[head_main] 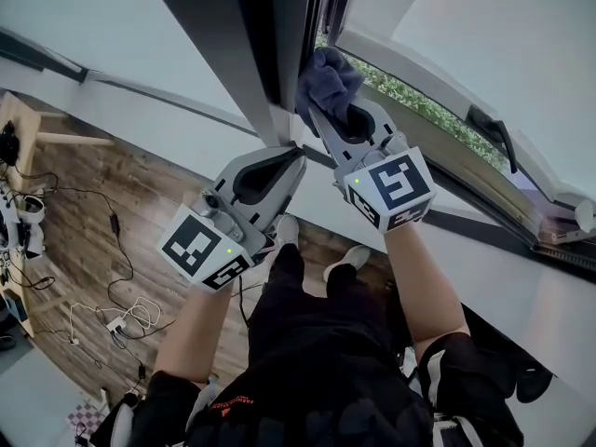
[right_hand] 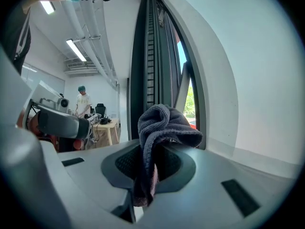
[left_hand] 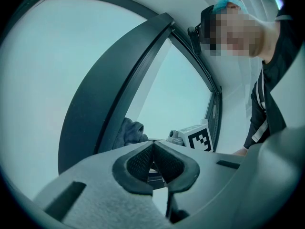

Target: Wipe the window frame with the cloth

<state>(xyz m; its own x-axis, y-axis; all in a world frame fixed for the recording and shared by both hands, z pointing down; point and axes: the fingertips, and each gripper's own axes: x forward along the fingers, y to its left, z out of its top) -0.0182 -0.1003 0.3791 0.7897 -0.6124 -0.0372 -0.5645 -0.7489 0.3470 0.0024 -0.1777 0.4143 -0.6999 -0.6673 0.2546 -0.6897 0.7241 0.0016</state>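
Window frame (head_main: 233,35) edge; right claw (head_main: 323,119) clamps cloth (head_main: 331,77).

Indoor lab or office workroom. Strip lights (right_hand: 76,50) and bare pipes (right_hand: 93,37) run along a white ceiling. A wooden table (right_hand: 107,125) bears equipment, with a black chair (right_hand: 100,109) and a standing person (right_hand: 83,101) near it. Cables (head_main: 93,203) and a power strip (head_main: 117,324) lie loose on the wood floor (head_main: 158,194), below a dark window frame (head_main: 242,54).
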